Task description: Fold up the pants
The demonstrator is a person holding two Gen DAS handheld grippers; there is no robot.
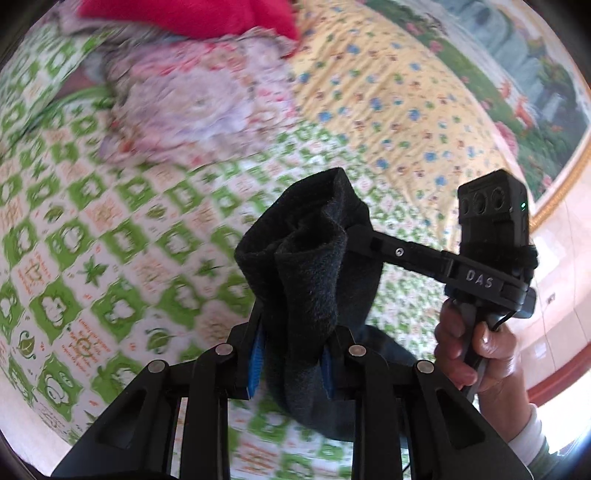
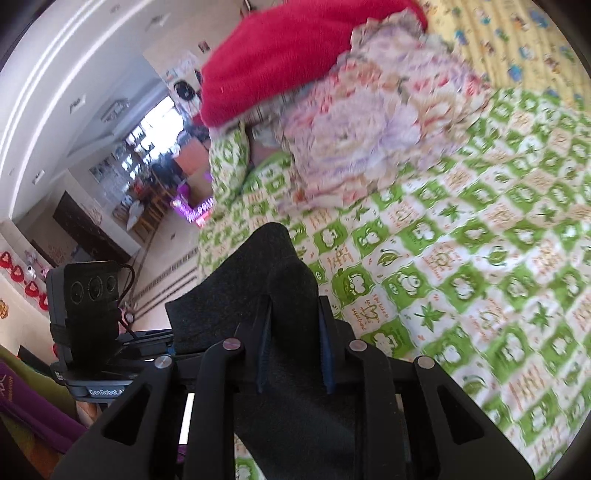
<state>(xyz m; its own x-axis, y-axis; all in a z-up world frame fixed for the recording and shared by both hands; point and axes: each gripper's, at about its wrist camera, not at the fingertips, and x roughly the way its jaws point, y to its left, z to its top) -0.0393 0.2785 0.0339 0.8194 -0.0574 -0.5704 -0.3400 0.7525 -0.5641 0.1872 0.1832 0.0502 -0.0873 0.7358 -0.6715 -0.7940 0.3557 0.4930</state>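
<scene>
Dark fleece pants [image 1: 314,258] hang bunched above a bed with a green-and-white patterned sheet [image 1: 110,258]. My left gripper [image 1: 291,350] is shut on a thick fold of the pants, its blue pads pressing both sides. The right gripper [image 1: 362,236] shows in the left wrist view, its fingers buried in the same cloth, a hand [image 1: 476,350] on its handle. In the right wrist view the pants [image 2: 280,280] rise between the blue pads of my right gripper [image 2: 293,350], which is shut on them. The left gripper [image 2: 170,343] is at the left, its fingertips hidden behind the fabric.
A pile of pastel floral bedding [image 1: 192,107] with a red blanket [image 1: 192,14] on it lies at the far side of the bed. A yellow quilt [image 1: 388,96] covers the right part. Beyond the bed edge is a tiled floor [image 2: 159,280] and a room with furniture.
</scene>
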